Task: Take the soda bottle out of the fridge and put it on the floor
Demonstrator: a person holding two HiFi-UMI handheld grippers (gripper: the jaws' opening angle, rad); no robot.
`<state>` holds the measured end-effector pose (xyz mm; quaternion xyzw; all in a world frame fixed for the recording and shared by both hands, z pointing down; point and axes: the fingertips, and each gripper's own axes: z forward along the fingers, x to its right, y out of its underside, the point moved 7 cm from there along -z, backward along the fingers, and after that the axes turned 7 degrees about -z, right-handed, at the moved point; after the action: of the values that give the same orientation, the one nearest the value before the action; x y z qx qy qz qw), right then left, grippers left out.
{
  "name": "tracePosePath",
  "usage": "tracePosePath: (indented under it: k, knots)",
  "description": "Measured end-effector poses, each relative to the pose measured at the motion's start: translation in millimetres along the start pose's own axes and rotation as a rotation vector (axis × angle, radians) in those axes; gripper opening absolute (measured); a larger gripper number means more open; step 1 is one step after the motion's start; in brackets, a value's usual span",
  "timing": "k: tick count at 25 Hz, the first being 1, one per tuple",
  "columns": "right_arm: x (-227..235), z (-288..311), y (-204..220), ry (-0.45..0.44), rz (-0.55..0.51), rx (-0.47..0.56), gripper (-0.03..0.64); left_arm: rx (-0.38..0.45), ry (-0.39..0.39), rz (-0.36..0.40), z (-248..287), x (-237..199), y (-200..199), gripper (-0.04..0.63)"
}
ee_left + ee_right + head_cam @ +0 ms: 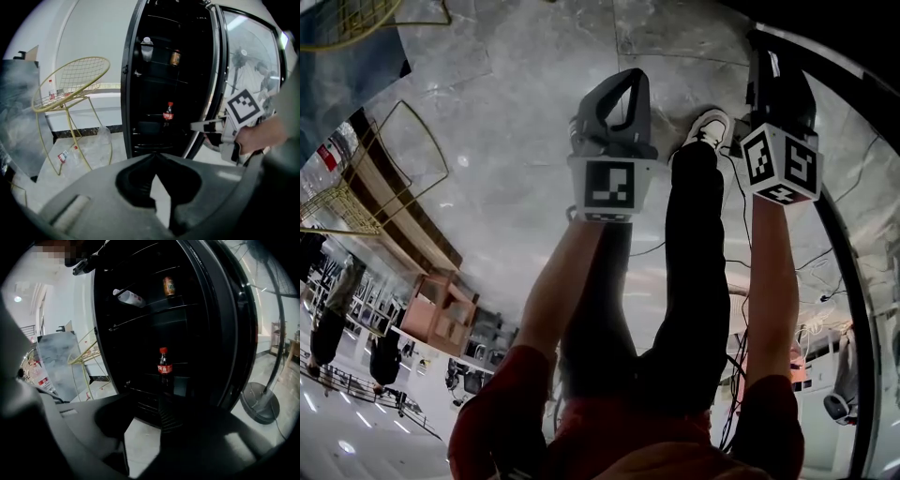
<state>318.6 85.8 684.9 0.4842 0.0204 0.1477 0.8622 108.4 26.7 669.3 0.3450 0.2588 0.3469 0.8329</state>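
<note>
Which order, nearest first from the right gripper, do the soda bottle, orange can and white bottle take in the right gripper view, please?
1. Soda bottle: low, straight ahead.
2. Orange can and white bottle, both higher up: too close to call.

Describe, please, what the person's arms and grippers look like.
The left gripper and right gripper are grey plastic with tapering claws. The left cube and right cube are white with black square markers. Short red sleeves cover the upper arms.
</note>
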Motion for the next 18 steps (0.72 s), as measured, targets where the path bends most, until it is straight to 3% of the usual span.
tracePosePath:
  k: [8, 18]
  knots:
    - [26, 50, -28, 0.069, 0.054, 0.054, 0.249, -0.009, 0.013, -0.022, 10, 8, -5, -0.002]
    - [40, 106, -55, 0.106, 0.006, 0.063, 0.311, -0.056, 0.026, -0.037, 21, 11, 0, -0.002]
